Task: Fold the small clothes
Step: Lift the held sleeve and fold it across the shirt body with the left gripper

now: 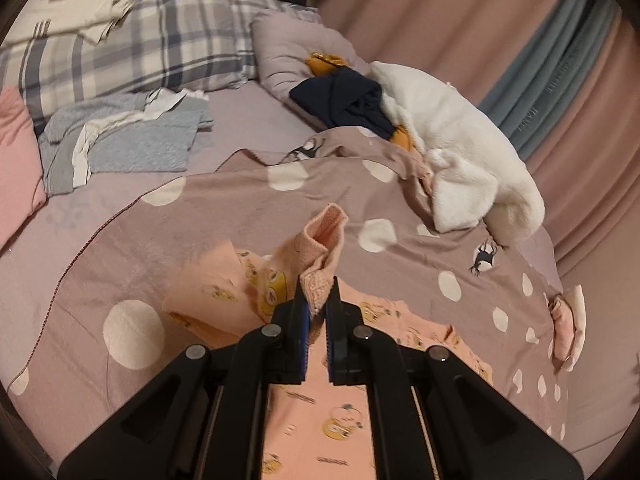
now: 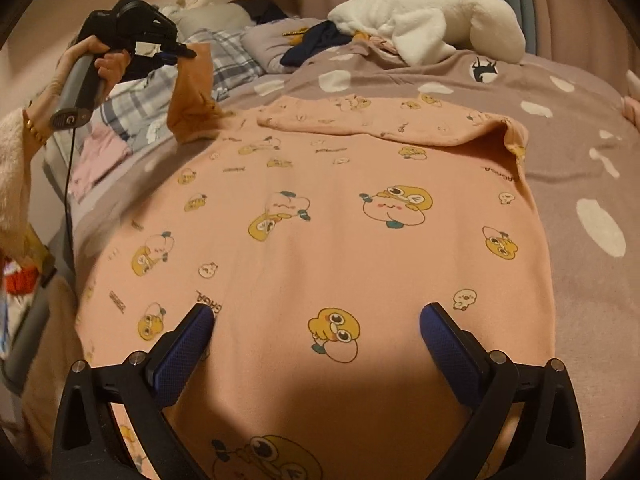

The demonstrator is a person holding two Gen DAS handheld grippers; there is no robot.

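One sleeve point(image 2: 192, 96) is lifted in your clamped left hand-held gripper point(image 1: 318, 300); your right hand-held gripper point(image 2: 316, 320) gapes empty, and the pink cartoon top point(image 2: 320, 220) remains mostly unfolded.

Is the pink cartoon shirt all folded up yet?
Not yet. The pink shirt lies mostly spread flat; the left gripper lifts one sleeve cuff.

The pink printed top point(image 2: 320, 240) is seen as soft matt knit cloth, its cuff point(image 1: 320, 276) ribbed and coarser. The polka-dot duvet cover point(image 1: 200, 240) is smooth matt woven cotton. The white plush garment point(image 1: 460, 148) near the bed's far edge looks fluffy. The right gripper point(image 2: 316, 320) is matt black plastic with finely textured blue pads point(image 2: 448, 340) and dull metal pins.
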